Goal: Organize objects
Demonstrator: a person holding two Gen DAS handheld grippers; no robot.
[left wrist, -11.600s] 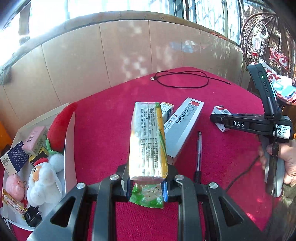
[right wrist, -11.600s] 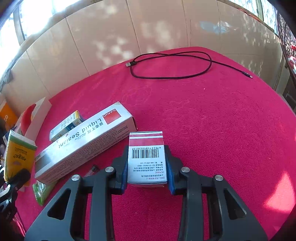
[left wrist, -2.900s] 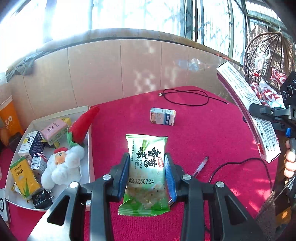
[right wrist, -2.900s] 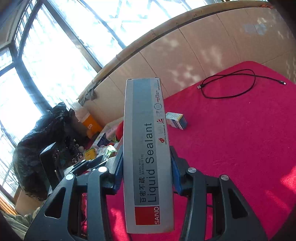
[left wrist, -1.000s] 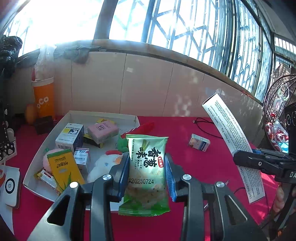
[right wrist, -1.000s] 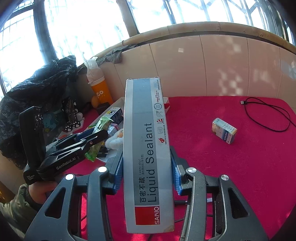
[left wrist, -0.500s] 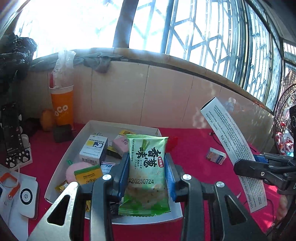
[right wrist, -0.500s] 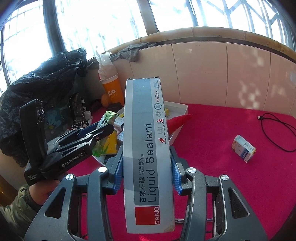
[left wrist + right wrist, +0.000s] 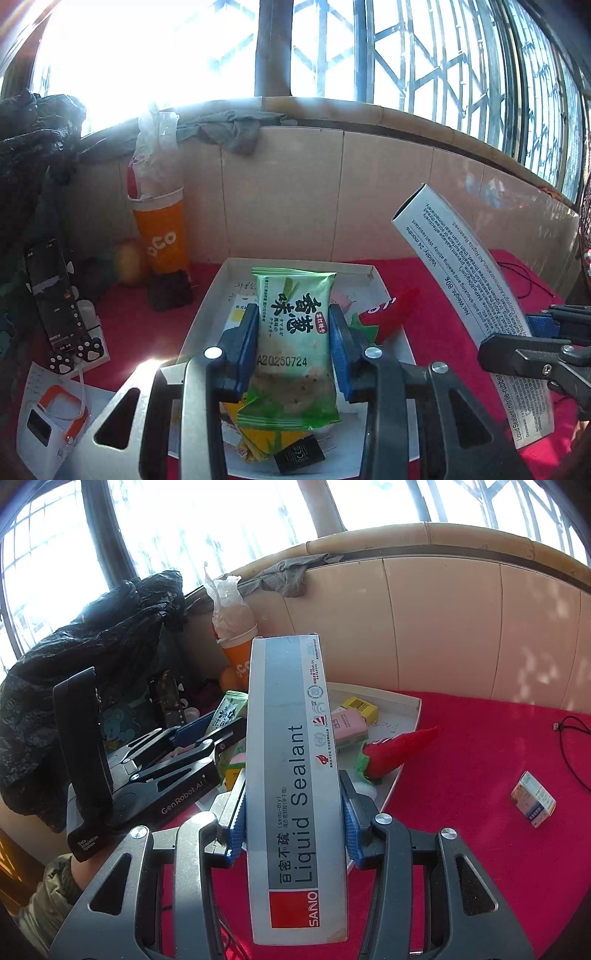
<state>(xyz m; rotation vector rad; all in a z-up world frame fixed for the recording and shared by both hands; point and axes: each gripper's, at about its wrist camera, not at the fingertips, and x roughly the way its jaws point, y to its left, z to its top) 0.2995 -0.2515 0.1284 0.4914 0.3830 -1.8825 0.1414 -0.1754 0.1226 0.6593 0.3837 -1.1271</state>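
Boxes, a red plush chili (image 9: pixel 400 751) and packets are held in the white tray (image 9: pixel 408 716). Above it, the green snack packet (image 9: pixel 295 332) is clamped by the left gripper (image 9: pixel 293 350); the sealant box (image 9: pixel 295 794) is clamped by the right gripper (image 9: pixel 293 825). A small box (image 9: pixel 533 799) on the red cloth (image 9: pixel 480 757) is shown only by the right view.

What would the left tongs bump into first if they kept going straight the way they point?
Probably the white tray: the left tongs, shut on the green cracker packet, aim down over it, so the packet would likely meet the boxes inside. Depth is hard to judge.

Snack pack (image 9: pixel 295 343) & left fingers (image 9: pixel 243 343) hide most tray (image 9: pixel 295 263) contents; small box (image 9: pixel 533 804) print unreadable.
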